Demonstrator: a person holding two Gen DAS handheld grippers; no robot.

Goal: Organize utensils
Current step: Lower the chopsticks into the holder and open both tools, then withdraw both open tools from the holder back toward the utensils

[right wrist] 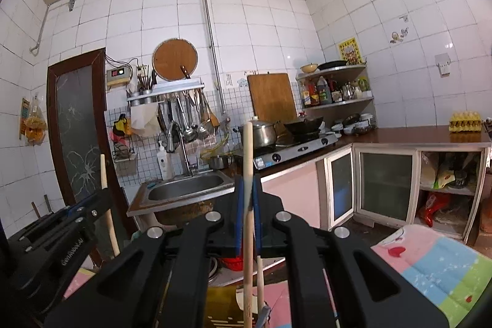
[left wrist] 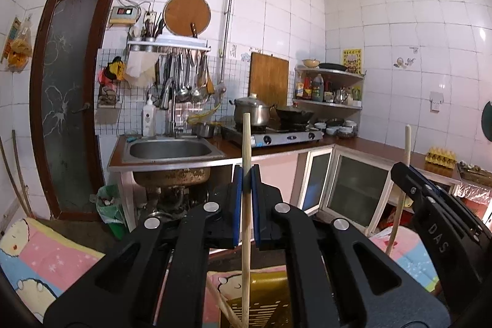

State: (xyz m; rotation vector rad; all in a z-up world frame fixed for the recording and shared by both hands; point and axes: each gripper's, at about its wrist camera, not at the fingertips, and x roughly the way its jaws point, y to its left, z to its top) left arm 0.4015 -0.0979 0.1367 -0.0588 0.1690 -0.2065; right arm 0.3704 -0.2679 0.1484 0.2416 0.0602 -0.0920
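Two grippers, each clamped on an upright wooden stick

The left gripper (left wrist: 246, 174) pinches a wooden stick (left wrist: 246, 140) between its blue pads, the stick rising above and dropping below the fingers. The right gripper (right wrist: 248, 183) grips a second stick (right wrist: 247, 149) likewise, its jaws closed tight. Beyond both fingertips lies the sink (left wrist: 172, 149).

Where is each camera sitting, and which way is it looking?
Left wrist: sits on the left gripper, looking along its fingers at the sink and stove; the gripper is shut on a wooden stick, with the right gripper at the right edge.
Right wrist: sits on the right gripper, facing the same kitchen wall; it is shut on a wooden stick, with the left gripper at the left edge.
Shared: sink, stove, steel pot.
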